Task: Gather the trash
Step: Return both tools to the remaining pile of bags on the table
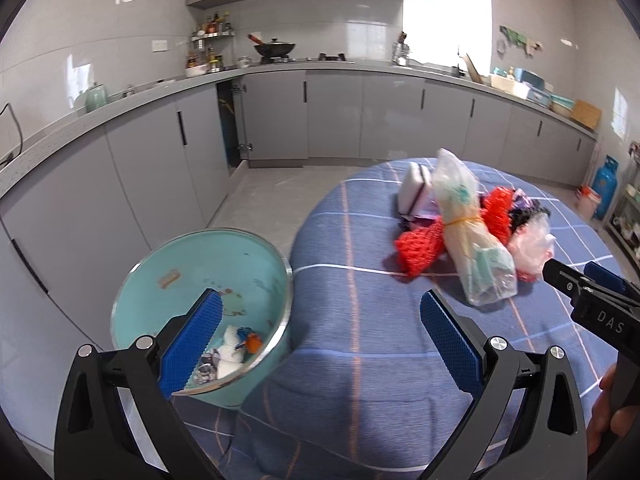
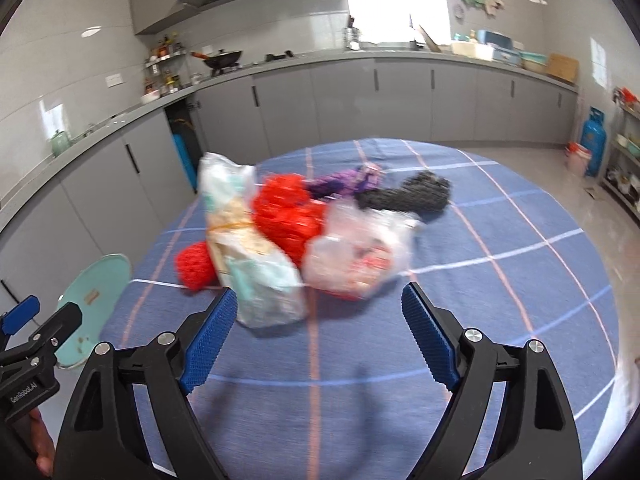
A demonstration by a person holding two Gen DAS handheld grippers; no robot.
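Observation:
A pile of trash lies on the round table with the blue checked cloth (image 1: 360, 320): a clear bag tied with a rubber band (image 1: 468, 232) (image 2: 248, 248), red mesh netting (image 1: 420, 248) (image 2: 288, 212), a pinkish clear bag (image 1: 532, 248) (image 2: 360, 256), purple netting (image 2: 344, 180), black netting (image 2: 420, 192) and a white pack (image 1: 416, 188). A teal bin (image 1: 200, 304) (image 2: 92, 292) stands on the floor left of the table, with scraps inside. My left gripper (image 1: 320, 320) is open and empty, between bin and table. My right gripper (image 2: 316, 320) is open and empty, just short of the pile; it also shows in the left wrist view (image 1: 576, 280).
Grey kitchen cabinets (image 1: 340, 116) and a counter run along the far walls, with a wok (image 1: 276, 48) on the stove. One cabinet door (image 1: 232, 120) stands open. A blue gas cylinder (image 1: 606, 184) stands at the far right by a shelf.

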